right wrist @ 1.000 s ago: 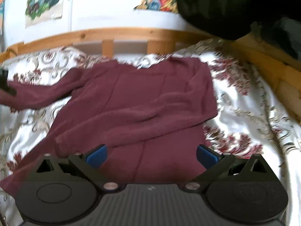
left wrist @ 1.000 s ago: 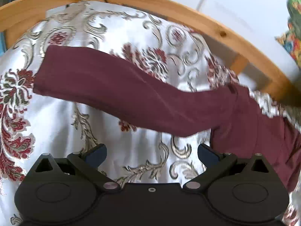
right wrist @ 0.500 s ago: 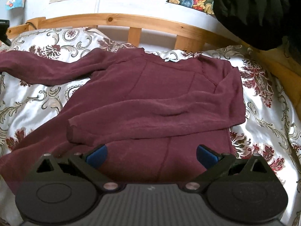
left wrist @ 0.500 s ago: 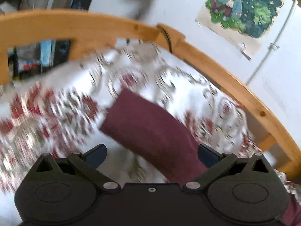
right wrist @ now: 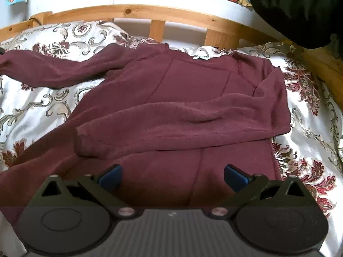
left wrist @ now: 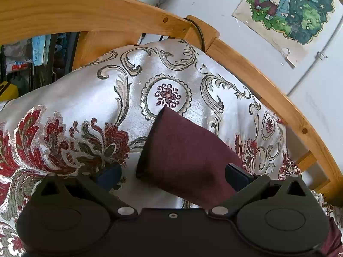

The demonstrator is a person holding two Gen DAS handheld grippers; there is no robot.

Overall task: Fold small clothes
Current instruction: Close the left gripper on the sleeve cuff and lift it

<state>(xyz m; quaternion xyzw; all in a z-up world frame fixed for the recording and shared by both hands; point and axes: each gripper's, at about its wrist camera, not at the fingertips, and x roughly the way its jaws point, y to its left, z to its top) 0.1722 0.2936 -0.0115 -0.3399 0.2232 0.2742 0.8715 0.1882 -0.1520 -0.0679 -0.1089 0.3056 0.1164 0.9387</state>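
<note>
A maroon long-sleeved sweater (right wrist: 182,98) lies flat on a floral bedspread (right wrist: 42,98). Its right sleeve (right wrist: 171,128) is folded across the body. Its left sleeve (right wrist: 53,68) stretches out to the left. In the left wrist view the cuff end of that sleeve (left wrist: 184,156) lies between the jaws of my left gripper (left wrist: 172,174), which is open and just above it. My right gripper (right wrist: 172,176) is open and empty, hovering over the sweater's lower hem.
A curved wooden bed rail (left wrist: 268,90) runs around the bedspread (left wrist: 85,98), also in the right wrist view (right wrist: 171,12). A cartoon poster (left wrist: 289,10) hangs on the wall. A black garment (right wrist: 300,6) hangs at the upper right. Clutter (left wrist: 25,55) shows beyond the rail.
My left gripper swung left along the outstretched sleeve to its cuff and came closer to it. My right gripper drew back slightly, showing more of the sweater. Both stay open.
</note>
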